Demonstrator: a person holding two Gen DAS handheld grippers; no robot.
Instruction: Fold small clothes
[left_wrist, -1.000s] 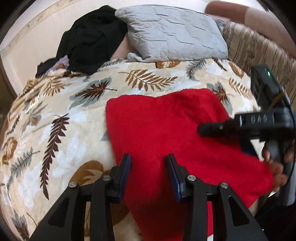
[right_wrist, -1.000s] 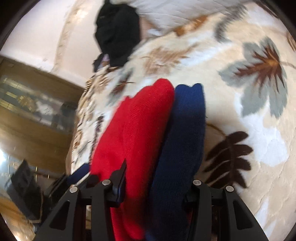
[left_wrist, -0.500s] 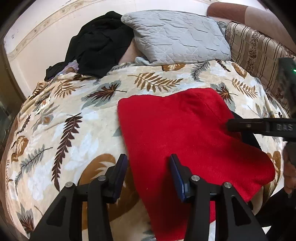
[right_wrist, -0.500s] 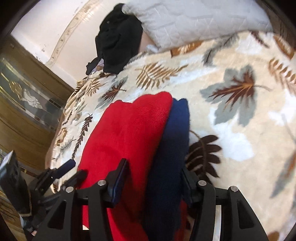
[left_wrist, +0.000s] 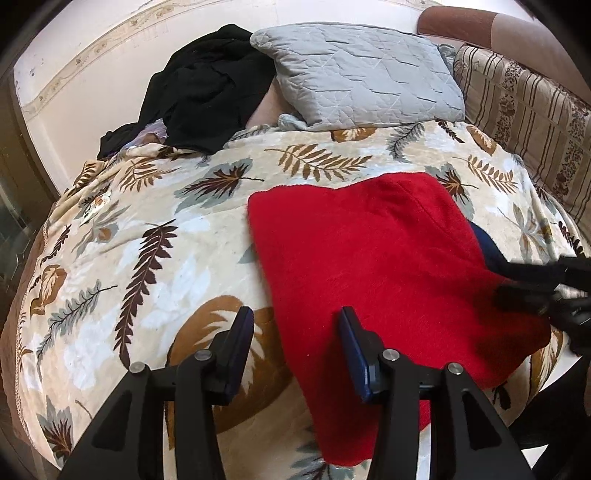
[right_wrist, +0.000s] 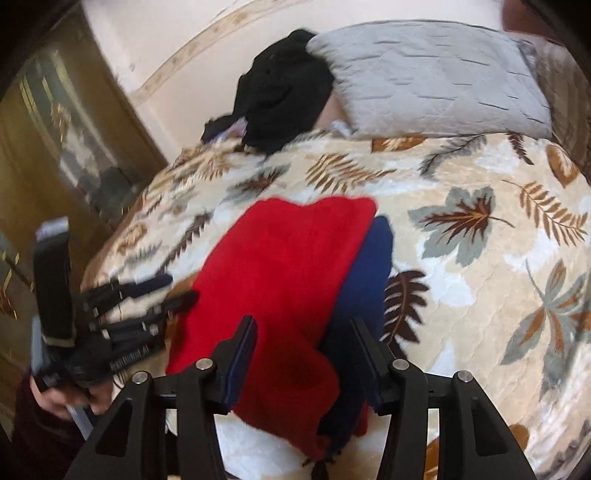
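Grey pillow (left_wrist: 364, 72) and black clothes (left_wrist: 210, 88) crowd the leaf-print blanket's (left_wrist: 147, 236) far end; the red garment (left_wrist: 376, 266) lies lengthwise toward them over blue cloth (right_wrist: 364, 284), while left gripper (left_wrist: 295, 350) and right gripper (right_wrist: 303, 350) gape empty

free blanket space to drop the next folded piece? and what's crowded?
Bare leaf-print blanket lies left of the red garment, below the black clothes pile. Another patch sits right of the navy garment. The head end is crowded by that pile and the grey pillow.
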